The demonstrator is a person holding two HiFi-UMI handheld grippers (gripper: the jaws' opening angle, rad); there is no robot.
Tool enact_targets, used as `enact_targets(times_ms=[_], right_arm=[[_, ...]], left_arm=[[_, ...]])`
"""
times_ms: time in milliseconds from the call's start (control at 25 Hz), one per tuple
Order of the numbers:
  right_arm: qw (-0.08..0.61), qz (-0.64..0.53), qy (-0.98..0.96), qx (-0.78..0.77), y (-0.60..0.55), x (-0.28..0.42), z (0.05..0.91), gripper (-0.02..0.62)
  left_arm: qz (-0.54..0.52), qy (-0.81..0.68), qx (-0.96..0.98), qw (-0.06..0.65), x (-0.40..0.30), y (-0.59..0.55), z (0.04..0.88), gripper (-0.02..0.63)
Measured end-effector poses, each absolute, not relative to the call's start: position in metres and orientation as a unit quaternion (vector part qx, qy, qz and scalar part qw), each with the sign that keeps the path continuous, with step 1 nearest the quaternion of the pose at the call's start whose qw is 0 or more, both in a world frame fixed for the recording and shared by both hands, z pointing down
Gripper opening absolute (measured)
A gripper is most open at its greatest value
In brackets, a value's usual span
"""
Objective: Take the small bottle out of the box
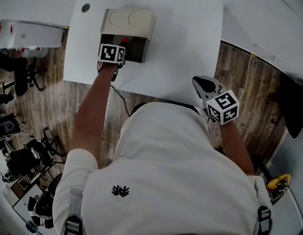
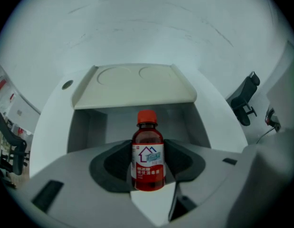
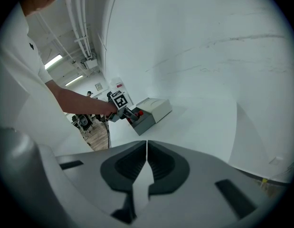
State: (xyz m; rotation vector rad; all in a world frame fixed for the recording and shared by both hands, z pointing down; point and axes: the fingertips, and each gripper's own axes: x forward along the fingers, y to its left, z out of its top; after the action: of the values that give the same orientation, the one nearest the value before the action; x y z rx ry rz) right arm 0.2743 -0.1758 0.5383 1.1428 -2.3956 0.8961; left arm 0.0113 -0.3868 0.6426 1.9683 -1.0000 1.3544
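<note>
Two grippers show, one in each of the person's hands. Our left gripper (image 2: 147, 165) reaches across the white surface (image 1: 190, 43) to the dark grey box (image 2: 87, 127), whose cream-coloured lid (image 2: 132, 84) is folded up and back above its open front. Between this gripper's dark pads (image 2: 113, 165) stands the small bottle (image 2: 147, 146), a clear plastic one filled with dark red liquid, with a red screw cap (image 2: 147, 117) and a white label printed in red and blue. It is upright, and both pads lie against its sides at label height, so we read the left gripper as closed on it. The small bottle sits at the mouth of the box, its cap against the grey back wall in the left gripper view. We cannot tell whether its base is inside the opening or just in front of it.

Our right gripper (image 3: 147, 167) is held well apart from the box, by the near right edge of the surface. Its jaws are pressed together, with nothing between them. From its view we see the outstretched bare forearm (image 3: 75, 101) and the left gripper's black-and-white marker cube (image 3: 119, 99) at the box. Brown wood-plank floor (image 1: 38, 111) lies on either side of the surface.
</note>
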Motion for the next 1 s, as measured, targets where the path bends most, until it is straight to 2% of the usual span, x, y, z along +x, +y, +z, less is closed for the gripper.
enact_targets(times_ms=[440,1000], right_arm=[[0.185,0.288,-0.864,0.368,-0.177,0.244,0.529,0.009],[0.205,0.254,-0.888,0.323,-0.158,0.163,0.526,0.009]], left_arm=[[0.368,-0.378,0.804,0.274,0.023,-0.373,0.581,0.217],[0.255,-0.398,0.839,0.269,-0.027,-0.3,0.52,0.216]])
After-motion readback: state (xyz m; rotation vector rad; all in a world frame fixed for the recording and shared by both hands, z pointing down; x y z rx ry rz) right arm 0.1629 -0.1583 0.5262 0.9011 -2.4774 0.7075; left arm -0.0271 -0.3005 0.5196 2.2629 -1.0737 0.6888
